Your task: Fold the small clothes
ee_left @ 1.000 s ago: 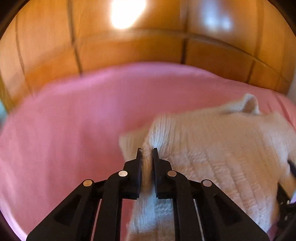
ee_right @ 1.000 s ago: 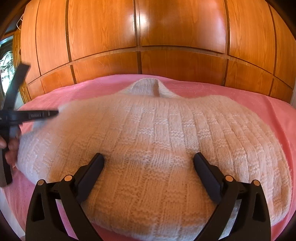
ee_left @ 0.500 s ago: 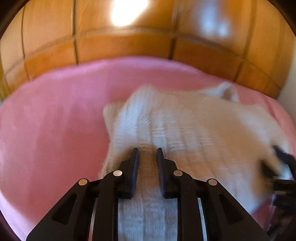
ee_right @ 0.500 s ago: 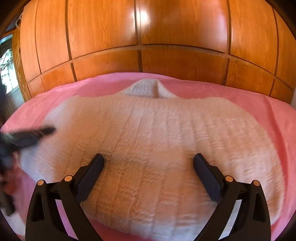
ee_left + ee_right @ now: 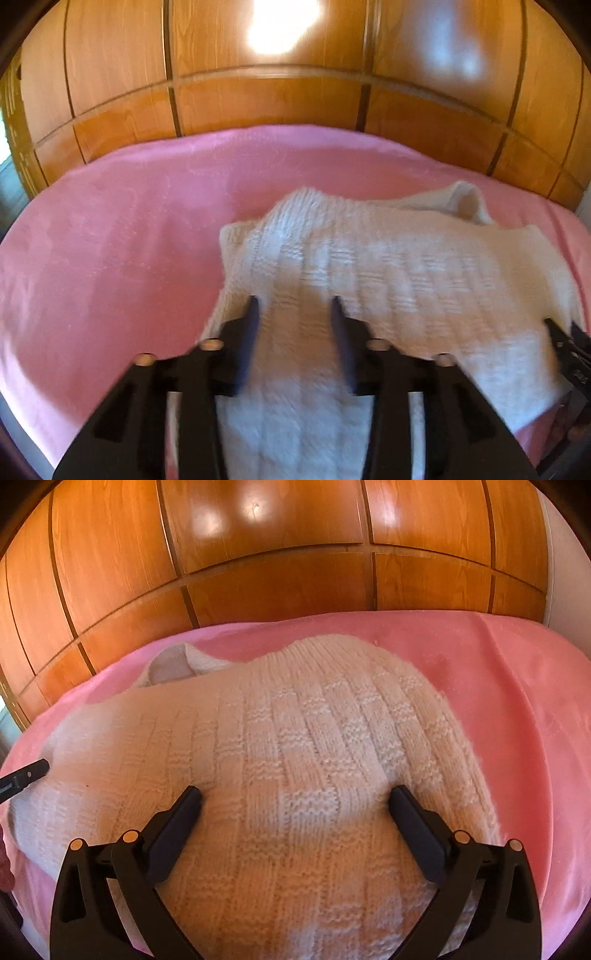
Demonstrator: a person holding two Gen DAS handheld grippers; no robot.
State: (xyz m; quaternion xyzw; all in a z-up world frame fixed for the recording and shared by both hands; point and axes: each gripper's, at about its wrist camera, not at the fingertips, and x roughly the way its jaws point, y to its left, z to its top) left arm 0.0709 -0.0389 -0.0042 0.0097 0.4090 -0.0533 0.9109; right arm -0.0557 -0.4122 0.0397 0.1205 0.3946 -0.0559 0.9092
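Our left gripper (image 5: 293, 301) is opening over a folded-in flap of the cream knitted sweater (image 5: 295, 753), which lies on the pink blanket (image 5: 110, 240). The blurred pads seem clear of the wool. Our right gripper (image 5: 295, 797) hovers wide apart. We should lift straight off, then smooth toward twelve o'clock.
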